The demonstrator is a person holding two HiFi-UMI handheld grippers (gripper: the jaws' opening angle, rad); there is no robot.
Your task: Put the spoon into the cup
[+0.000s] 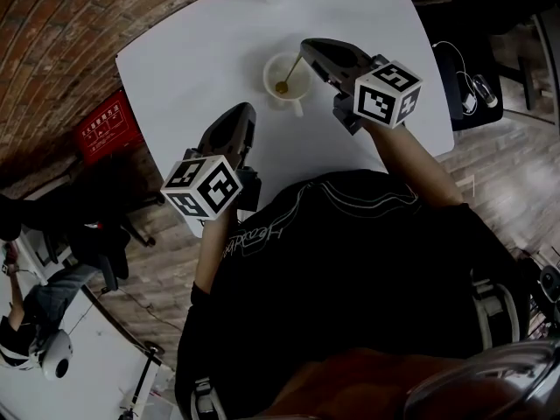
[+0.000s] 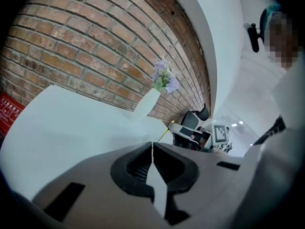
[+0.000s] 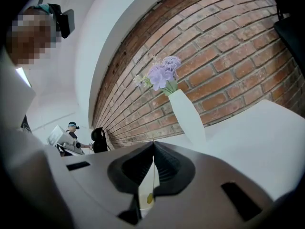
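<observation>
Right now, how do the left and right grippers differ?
Load: the right gripper is shut on the spoon by its handle; the left gripper is shut on nothing.
Place: the right gripper is over the cup, with the spoon's bowl inside it; the left gripper is back near the edge of the table, away from the cup.
Shared: jaws together on both.

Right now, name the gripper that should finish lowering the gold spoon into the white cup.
Right. The right gripper is shut on the thin gold spoon, whose bowl hangs inside the white cup. The left gripper is shut, empty, farther off.
</observation>
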